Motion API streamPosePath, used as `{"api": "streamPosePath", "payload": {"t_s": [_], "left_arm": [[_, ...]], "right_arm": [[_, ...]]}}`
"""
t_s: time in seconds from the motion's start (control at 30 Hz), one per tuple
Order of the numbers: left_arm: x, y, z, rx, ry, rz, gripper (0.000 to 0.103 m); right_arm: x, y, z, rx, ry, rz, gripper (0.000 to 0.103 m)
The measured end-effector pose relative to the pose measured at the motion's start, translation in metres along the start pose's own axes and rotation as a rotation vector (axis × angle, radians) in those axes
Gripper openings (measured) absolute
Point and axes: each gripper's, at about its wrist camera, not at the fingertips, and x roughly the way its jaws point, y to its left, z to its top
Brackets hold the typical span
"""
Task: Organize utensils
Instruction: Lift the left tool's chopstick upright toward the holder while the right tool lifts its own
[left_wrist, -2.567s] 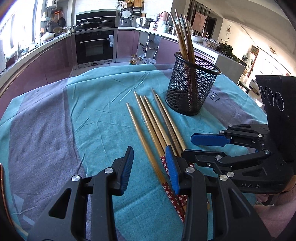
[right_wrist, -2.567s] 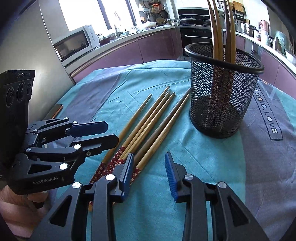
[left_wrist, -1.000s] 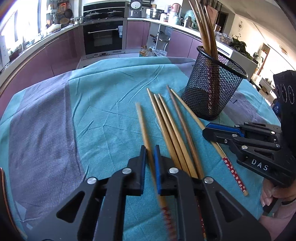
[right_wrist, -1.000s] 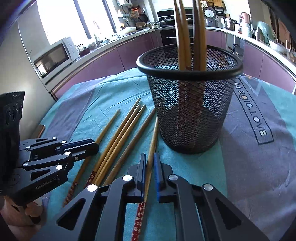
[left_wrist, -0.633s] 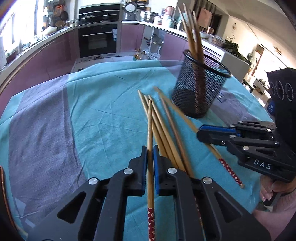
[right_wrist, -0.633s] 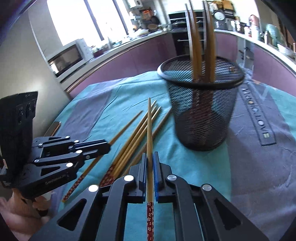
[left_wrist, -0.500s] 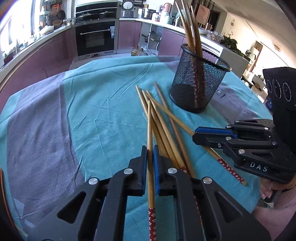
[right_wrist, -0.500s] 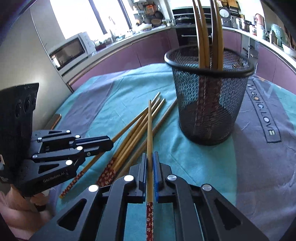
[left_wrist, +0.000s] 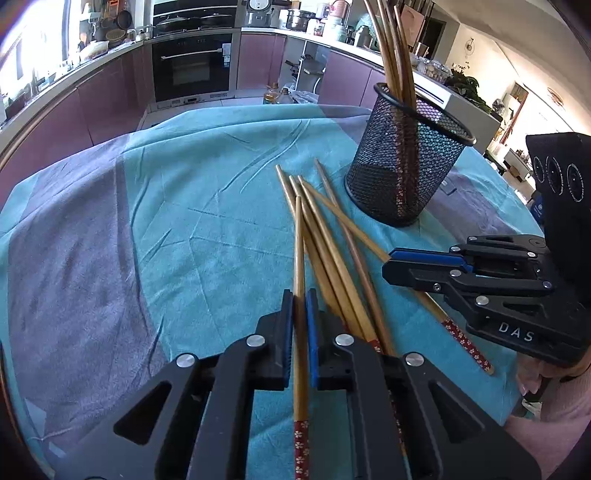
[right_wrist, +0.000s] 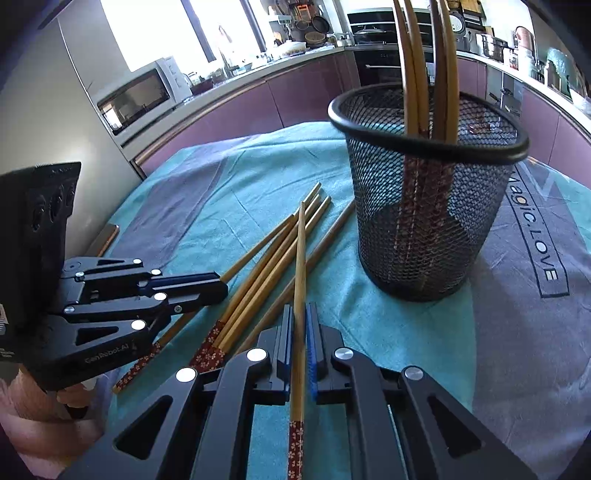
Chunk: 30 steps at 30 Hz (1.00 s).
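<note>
A: What is being recorded as changed on the teal and grey tablecloth (left_wrist: 207, 229)?

B: Both tools are being noted as closed where, a few seconds back, both were standing open over the loose row. The left black gripper with blue pads (left_wrist: 300, 306) is being seen clamped on one bamboo chopstick with a red flowered handle (left_wrist: 300, 258). The right black gripper with blue pads (right_wrist: 300, 321) is likewise being seen clamped on a second bamboo chopstick of the same pattern (right_wrist: 301, 266). Each stick is being carried clear of the cloth, tip forward, along the line of the fingers.

A: What is being read from that for the task?

B: Two pick-ups are being counted as done; a drop into the black wire-mesh cup (right_wrist: 428, 229) is being judged as the next step, not yet made. Four bamboo chopsticks are being counted as left lying on the cloth (left_wrist: 343, 266).

A: Where is the cup being placed relative to the tools?

B: Ahead and to the right of both tips, near, not touching. Several chopsticks are already being held upright inside it (right_wrist: 417, 74). The loose ones are being seen lying between the two grippers, just under the raised sticks.
</note>
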Motion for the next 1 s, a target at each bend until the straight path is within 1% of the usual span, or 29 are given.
{"api": "streamPosePath", "payload": {"t_s": [0.13, 0.33, 0.43, 0.63, 0.83, 1.0], "left_arm": [[-0.018, -0.003, 0.005, 0.013, -0.044, -0.022, 0.007], [-0.055, -0.008, 0.018, 0.033, -0.127, -0.079, 0.007], [-0.07, -0.007, 0.023, 0.034, -0.151, -0.114, 0.007], [-0.1, -0.011, 0.034, 0.052, -0.211, -0.157, 0.007], [-0.12, -0.012, 0.045, 0.045, -0.261, -0.185, 0.007], [-0.124, -0.02, 0.061, 0.049, -0.303, -0.188, 0.007]], "right_arm": [[-0.018, -0.001, 0.003, -0.008, -0.044, 0.012, 0.006], [-0.048, -0.001, 0.01, -0.011, -0.126, 0.031, 0.006], [-0.063, -0.003, 0.013, -0.008, -0.168, 0.039, 0.006], [-0.088, -0.01, 0.018, 0.001, -0.238, 0.05, 0.006], [-0.108, -0.016, 0.026, 0.002, -0.298, 0.046, 0.006], [-0.122, -0.019, 0.037, -0.009, -0.338, 0.042, 0.006]]}}
